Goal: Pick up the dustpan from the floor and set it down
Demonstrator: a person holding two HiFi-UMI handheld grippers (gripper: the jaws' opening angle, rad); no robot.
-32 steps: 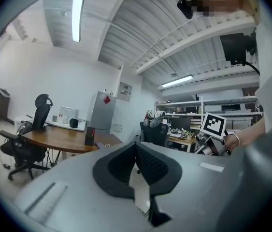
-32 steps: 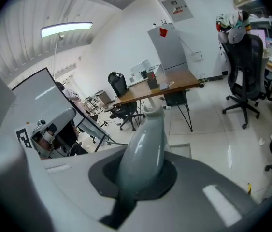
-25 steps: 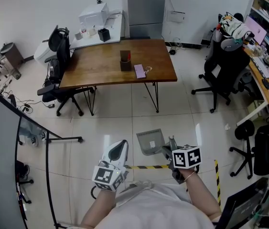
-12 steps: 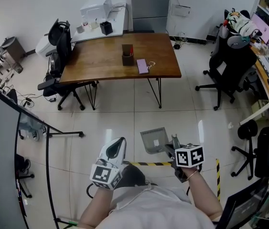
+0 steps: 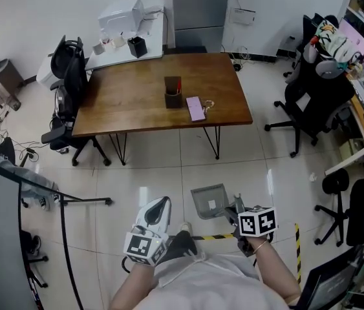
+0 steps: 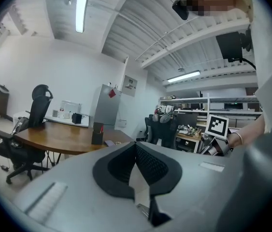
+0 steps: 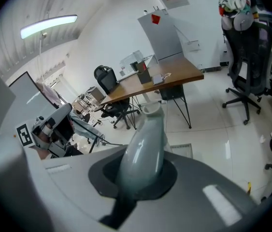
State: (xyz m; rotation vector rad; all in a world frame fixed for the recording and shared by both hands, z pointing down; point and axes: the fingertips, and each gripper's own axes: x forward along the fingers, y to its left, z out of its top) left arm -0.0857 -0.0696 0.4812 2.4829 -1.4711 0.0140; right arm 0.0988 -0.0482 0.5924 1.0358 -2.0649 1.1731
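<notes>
The grey dustpan (image 5: 209, 201) hangs just above the tiled floor in front of the person, its tray pointing toward the table. My right gripper (image 5: 236, 210) is shut on its handle (image 7: 144, 151), which runs up between the jaws in the right gripper view, with the tray's edge (image 7: 180, 151) beyond. My left gripper (image 5: 158, 206) is held beside it on the left, apart from the dustpan. Its black pads (image 6: 148, 163) meet at the tips with nothing between them, so it is shut. The right gripper's marker cube (image 6: 217, 125) shows in the left gripper view.
A wooden table (image 5: 130, 105) with a pen holder (image 5: 172, 94) and a pink notebook (image 5: 196, 108) stands ahead. Black office chairs sit at its left (image 5: 65, 76) and right (image 5: 311, 99). Yellow-black floor tape (image 5: 217, 236) lies below the dustpan. A black stand's foot (image 5: 72, 202) reaches in from the left.
Both grippers have sunk lower in the head view and the table has come nearer. The dustpan stays in the right gripper's grip. The left gripper stays shut and empty.
</notes>
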